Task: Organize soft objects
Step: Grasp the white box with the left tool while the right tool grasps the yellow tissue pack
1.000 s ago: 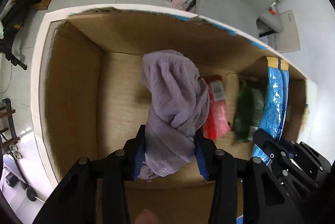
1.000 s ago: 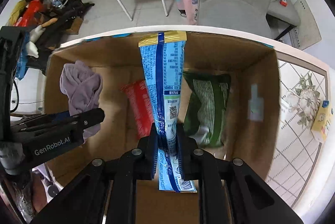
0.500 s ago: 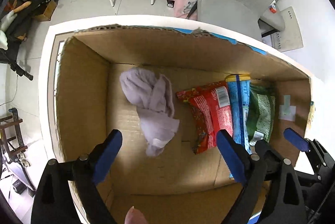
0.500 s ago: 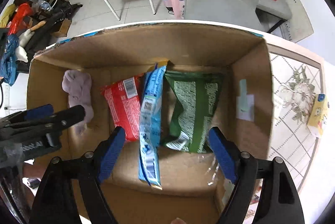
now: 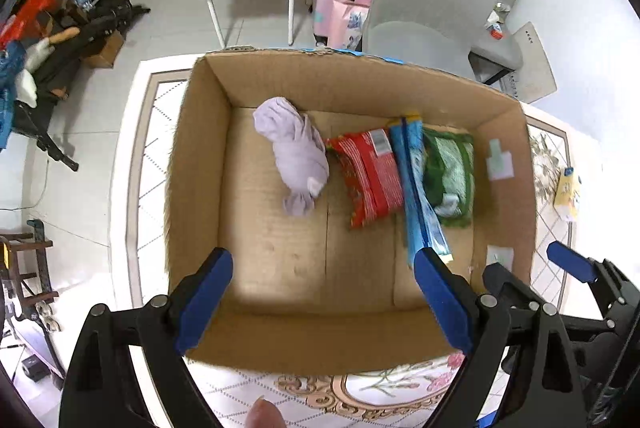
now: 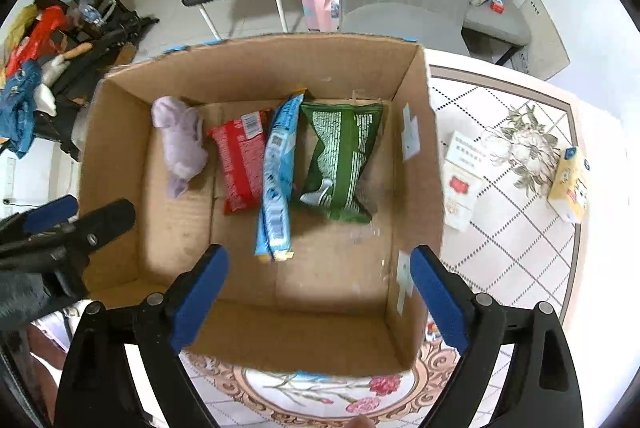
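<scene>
Four soft things lie in a row on the floor of the open cardboard box [image 5: 200,164], each with its long axis running from the near side toward the far wall. At the left end is the lilac cloth [image 5: 298,156], a crumpled, knotted bundle of matte fabric, its narrow tail toward the cameras. Just beside it lies the red packet [image 5: 370,172], glossy and flat, barcode end at the far wall. The blue packet [image 5: 418,188] stands on its edge, long and thin, leaning against the green packet [image 5: 450,176], which is puffy with a crinkled foil sheen; the blue one hides part of the green one's left side in the left wrist view.

The left gripper [image 5: 320,302] hangs above the box's near wall, its blue-padded fingers wide apart and holding nothing. The right gripper [image 6: 318,298] does the same, fingers spread and bare.

On the patterned tabletop [image 6: 500,228] right of the box lie a white carton [image 6: 460,184] and a yellow carton [image 6: 570,184]; their print is too small to read
</scene>
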